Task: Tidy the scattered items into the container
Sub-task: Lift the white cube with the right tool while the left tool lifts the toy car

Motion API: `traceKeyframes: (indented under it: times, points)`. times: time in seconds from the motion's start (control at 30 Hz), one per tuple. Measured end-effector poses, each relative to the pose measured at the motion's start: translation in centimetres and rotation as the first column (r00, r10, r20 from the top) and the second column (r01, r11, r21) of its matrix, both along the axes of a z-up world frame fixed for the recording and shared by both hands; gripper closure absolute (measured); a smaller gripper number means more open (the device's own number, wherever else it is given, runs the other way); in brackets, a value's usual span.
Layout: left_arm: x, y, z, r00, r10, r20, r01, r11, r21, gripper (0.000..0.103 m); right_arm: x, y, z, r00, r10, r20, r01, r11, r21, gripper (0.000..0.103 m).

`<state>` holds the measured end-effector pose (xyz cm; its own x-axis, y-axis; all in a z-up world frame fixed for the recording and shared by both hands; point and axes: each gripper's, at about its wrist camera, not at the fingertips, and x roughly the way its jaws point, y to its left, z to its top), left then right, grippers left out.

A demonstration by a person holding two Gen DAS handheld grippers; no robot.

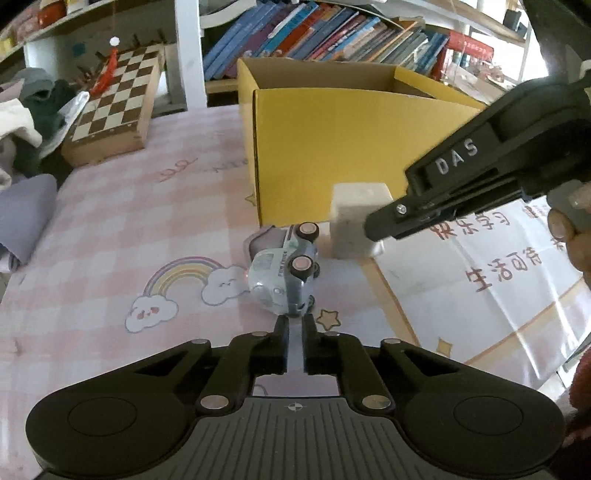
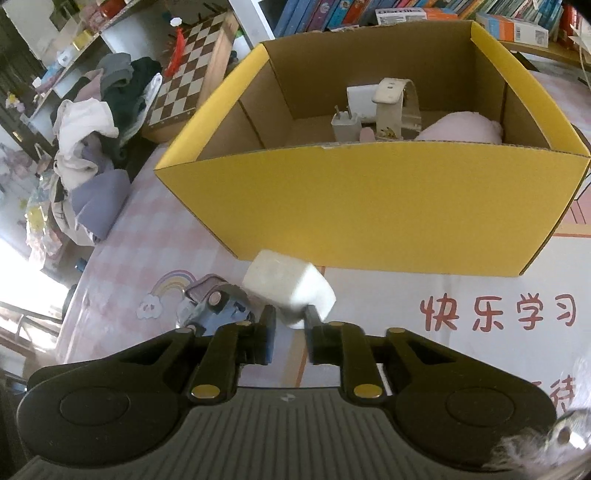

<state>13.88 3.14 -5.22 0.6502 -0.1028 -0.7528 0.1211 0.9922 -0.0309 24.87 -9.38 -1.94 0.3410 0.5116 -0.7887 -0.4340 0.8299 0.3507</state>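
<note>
soft daylight fills both views, blown out white at the right wrist view's left edge; fisheye bending curves the bookshelf (image 1: 332,33), corners darken, slight overall blur.

left wrist: close, angled down over surface (image 1: 110,229) toward yellow box (image 1: 332,147) | right wrist: higher, looking into box | shared: box, toy car (image 1: 284,273), white block (image 1: 354,221)

Left black two-finger gripper (image 1: 294,325) angled down, jaws nearly closed, pinching the end of a pale blue toy car (image 1: 284,273). Right black gripper (image 2: 290,317), also tilted down, clamps a white rectangular block (image 2: 288,286), lifted off the table.
</note>
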Motion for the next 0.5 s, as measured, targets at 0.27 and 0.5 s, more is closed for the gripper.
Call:
traceKeyframes:
  times: [0.27, 0.5]
  points:
    - [0.4, 0.0, 0.4, 1.000, 0.011, 0.029, -0.013, 0.998, 0.060, 0.034, 0.5, 1.2, 0.2, 1.000, 0.013, 0.019, -0.012, 1.000, -0.021, 0.044]
    - [2.9, 0.6, -0.2, 1.000, 0.020, 0.020, -0.021, 0.996, 0.085, 0.032, 2.3, 2.5, -1.1, 1.000, 0.003, -0.009, -0.004, 0.997, -0.073, 0.039]
